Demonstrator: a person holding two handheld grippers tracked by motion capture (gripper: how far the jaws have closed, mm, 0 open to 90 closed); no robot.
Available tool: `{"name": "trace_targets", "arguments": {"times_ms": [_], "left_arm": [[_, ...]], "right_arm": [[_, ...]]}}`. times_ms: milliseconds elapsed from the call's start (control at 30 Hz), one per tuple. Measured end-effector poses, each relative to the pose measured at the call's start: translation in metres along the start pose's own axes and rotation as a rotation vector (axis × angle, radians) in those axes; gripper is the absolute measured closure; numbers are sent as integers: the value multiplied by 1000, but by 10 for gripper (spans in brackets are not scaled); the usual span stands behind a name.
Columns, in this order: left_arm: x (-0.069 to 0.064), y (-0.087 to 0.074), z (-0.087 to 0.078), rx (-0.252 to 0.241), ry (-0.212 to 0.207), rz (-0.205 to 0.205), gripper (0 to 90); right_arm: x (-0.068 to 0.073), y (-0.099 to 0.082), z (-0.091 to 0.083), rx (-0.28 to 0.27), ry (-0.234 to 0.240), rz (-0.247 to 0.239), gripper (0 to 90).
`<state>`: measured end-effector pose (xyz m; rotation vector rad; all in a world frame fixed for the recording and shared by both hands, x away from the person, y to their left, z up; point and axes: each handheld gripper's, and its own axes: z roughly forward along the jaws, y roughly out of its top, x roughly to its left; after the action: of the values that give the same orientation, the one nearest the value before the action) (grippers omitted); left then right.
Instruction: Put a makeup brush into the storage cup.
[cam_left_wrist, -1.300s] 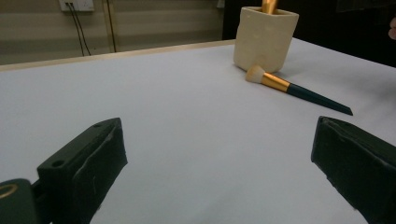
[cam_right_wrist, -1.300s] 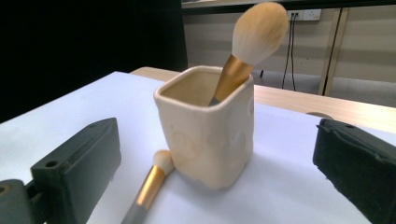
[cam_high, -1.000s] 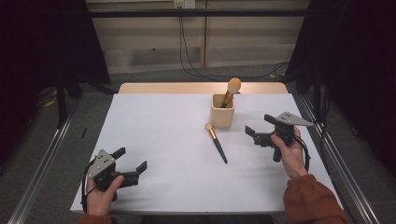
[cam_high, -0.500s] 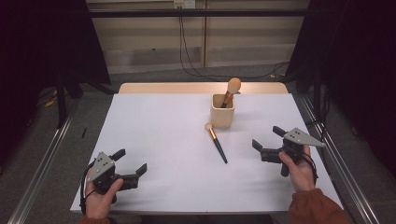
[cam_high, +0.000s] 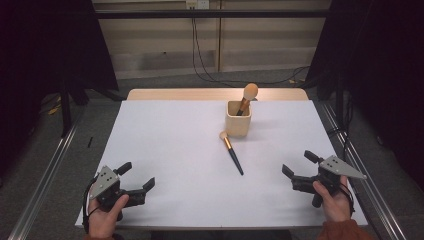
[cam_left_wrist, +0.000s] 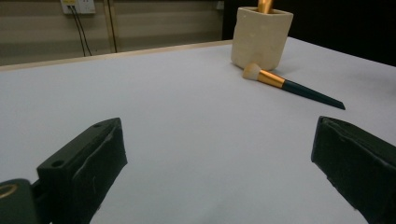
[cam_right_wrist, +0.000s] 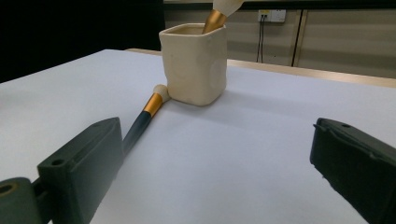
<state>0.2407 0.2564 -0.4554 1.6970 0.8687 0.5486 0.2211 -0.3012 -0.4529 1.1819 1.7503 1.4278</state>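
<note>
Both claws spread wide and empty at the near tabletop corners.
Left claw near left; loose brush flat at centre, bristles just beside cream cup holding another brush; right claw near right.
</note>
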Motion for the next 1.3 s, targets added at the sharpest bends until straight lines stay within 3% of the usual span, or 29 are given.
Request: {"name": "trace_targets", "arguments": {"times_ms": [200,367,967,1300], "left_arm": [[-2,1,1,-4,-1,-6,29],[-1,2,1,1,1,14,29],[3,1,1,-2,8,5,29],[1,1,1,0,9,3,29]], "right_arm": [[-1,-7,-11,8,-4,5,23],[-2,-10,-13,6,-2,8,26],[2,-4,-7,-1,20,21,14],[5,7,2,-21,47,26,15]]}}
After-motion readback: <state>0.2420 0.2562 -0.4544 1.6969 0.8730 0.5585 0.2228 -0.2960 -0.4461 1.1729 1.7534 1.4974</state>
